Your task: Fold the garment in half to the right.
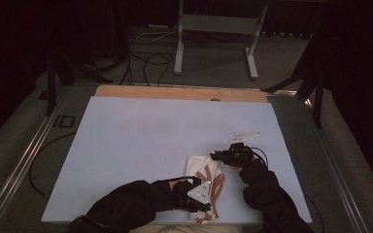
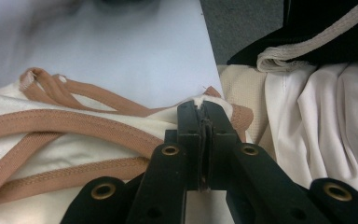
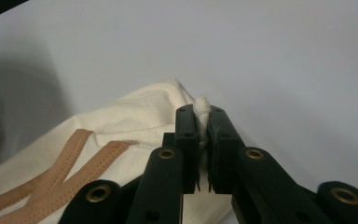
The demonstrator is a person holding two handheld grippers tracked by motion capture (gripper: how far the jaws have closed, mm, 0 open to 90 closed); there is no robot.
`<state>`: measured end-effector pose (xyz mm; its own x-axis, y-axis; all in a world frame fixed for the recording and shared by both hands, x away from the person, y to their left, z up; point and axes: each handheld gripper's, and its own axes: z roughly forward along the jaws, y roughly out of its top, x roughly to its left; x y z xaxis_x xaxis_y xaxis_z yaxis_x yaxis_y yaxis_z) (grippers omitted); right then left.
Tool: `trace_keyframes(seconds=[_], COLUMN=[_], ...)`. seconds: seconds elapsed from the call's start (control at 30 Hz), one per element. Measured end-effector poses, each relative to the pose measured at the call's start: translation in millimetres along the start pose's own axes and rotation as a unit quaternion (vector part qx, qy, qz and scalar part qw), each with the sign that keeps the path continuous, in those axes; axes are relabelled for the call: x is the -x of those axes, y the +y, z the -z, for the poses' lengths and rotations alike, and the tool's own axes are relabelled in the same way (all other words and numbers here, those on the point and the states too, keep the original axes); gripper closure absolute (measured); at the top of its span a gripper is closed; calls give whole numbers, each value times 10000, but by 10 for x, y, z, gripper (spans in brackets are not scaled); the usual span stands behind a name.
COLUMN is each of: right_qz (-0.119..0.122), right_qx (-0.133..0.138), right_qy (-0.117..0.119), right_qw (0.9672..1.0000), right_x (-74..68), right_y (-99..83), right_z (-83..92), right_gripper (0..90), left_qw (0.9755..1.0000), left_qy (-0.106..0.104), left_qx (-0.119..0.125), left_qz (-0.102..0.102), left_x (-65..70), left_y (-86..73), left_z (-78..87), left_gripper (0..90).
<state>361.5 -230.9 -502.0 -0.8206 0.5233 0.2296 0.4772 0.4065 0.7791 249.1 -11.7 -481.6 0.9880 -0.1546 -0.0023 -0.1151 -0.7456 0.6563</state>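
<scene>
A cream cloth bag (image 1: 207, 182) with tan straps (image 2: 70, 123) lies on the pale blue table sheet (image 1: 141, 141) near its front edge. My left gripper (image 1: 200, 201) is at the bag's near end, shut on a fold of the cream fabric (image 2: 196, 103) by the tan-trimmed rim. My right gripper (image 1: 215, 155) is at the bag's far right corner, shut on a pinch of the cream fabric (image 3: 202, 108). In the right gripper view the bag (image 3: 121, 126) slopes away to the left with its tan straps (image 3: 70, 163) crossing.
The sheet covers a wooden board (image 1: 179, 92) whose far edge shows. Beyond it stand a grey metal frame (image 1: 218, 29) and floor cables (image 1: 145, 60). The person's dark sleeves (image 1: 126, 204) and light clothing (image 2: 326, 121) sit at the table's front edge.
</scene>
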Motion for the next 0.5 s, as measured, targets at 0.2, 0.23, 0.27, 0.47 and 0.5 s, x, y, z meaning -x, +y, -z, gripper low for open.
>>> trace_keyframes(seconds=[0.2,0.23,0.27,0.47,0.5], right_qz=[-105,-121,-129,-230,-212], right_qx=[-50,-59,-66,-102,-100], right_qy=[-13,0,-5,-3,-1], right_qw=[9999,9999,9999,9997,9997], right_x=[44,50,55,95,107], right_y=[-73,-82,-93,-151,-157], right_z=[-20,-22,-26,-40,-42], right_gripper=[842,842,842,834,833], left_qw=[10000,9999,9999,9998,9998], left_qy=[-75,-84,-89,-117,-105], left_qx=[-39,-52,-55,-60,-53], left_qz=[49,42,67,133,149], left_x=[-20,-25,-27,-29,-27], left_y=[3,0,-4,-11,-12], left_z=[-69,-75,-83,-122,-127], left_gripper=[883,883,883,882,882])
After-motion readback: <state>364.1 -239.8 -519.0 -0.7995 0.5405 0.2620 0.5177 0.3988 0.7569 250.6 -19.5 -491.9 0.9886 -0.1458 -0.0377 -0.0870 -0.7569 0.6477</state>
